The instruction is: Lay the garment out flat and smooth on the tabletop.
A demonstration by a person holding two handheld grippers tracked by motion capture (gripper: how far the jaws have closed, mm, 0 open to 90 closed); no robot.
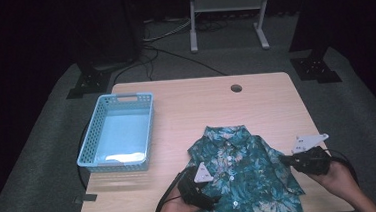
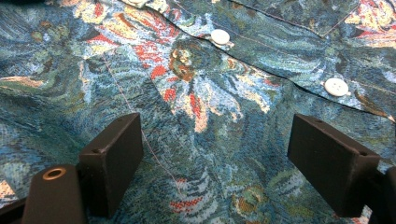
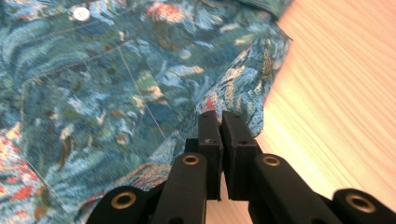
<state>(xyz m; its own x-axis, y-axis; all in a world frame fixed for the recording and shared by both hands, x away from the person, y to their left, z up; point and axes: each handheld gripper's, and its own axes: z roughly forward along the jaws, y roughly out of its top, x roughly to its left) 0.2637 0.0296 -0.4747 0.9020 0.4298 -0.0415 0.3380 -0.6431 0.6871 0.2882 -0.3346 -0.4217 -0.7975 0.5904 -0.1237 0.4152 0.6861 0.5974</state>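
A light blue basket (image 1: 116,132) sits on the wooden table (image 1: 256,101), well to the left of the shirt (image 1: 241,175). The shirt is teal with red and cream flower print and white buttons (image 2: 336,87), lying flat and buttoned, collar away from me, near my edge of the table. My left gripper (image 1: 197,185) rests over the shirt's left front, its jaws spread wide with fabric lying flat between them, nothing pinched. My left hand comes up from below the shirt's hem. At the shirt's right sleeve, my right gripper (image 1: 300,161) has its jaws pressed together at the sleeve's edge; I cannot tell whether cloth is caught between them. My right hand (image 1: 338,175) holds it from the right of the shirt.
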